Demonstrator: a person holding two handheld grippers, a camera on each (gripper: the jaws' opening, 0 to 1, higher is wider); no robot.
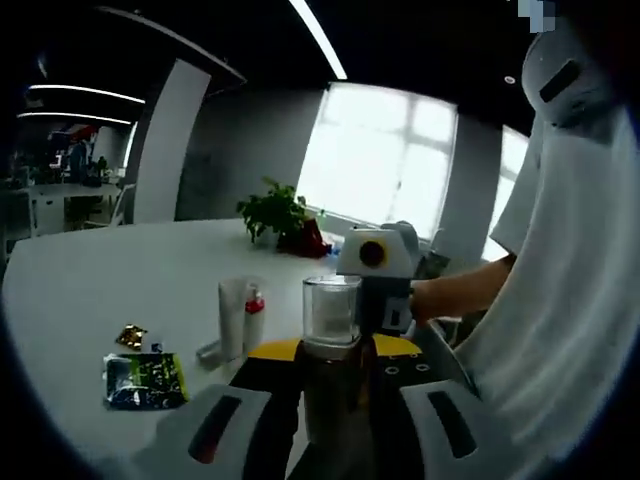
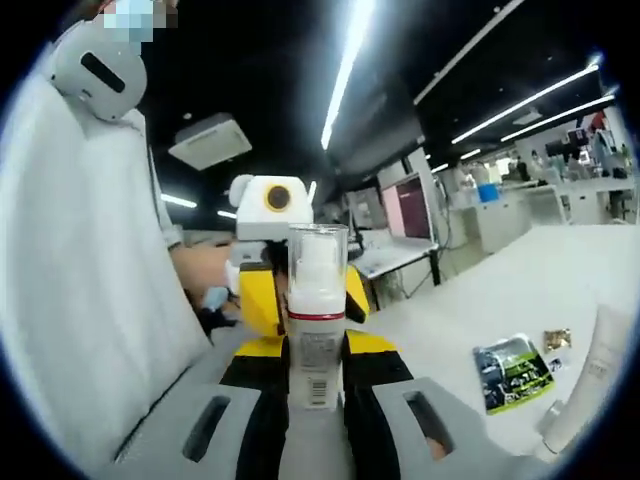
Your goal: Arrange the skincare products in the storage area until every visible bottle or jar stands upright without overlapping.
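A person in a white top holds two grippers face to face above a white table [image 1: 120,290]. In the left gripper view, the left gripper [image 1: 335,420] pinches a dark bottle with a clear cap [image 1: 332,345] upright between its jaws, over the table's near edge, while the right gripper [image 1: 385,275], with its yellow-ringed lens, faces it from just behind. In the right gripper view, the right gripper [image 2: 315,425] is pressed onto a white pump bottle with a clear cap and red band [image 2: 316,320], also upright. On the table stand a white tube [image 1: 232,318] and a small red-capped bottle [image 1: 255,315] side by side, touching or nearly so; a green-and-black sachet [image 1: 145,380] and a small gold packet [image 1: 131,336] lie flat near the left edge. A potted plant [image 1: 275,215] sits toward the far edge by the window
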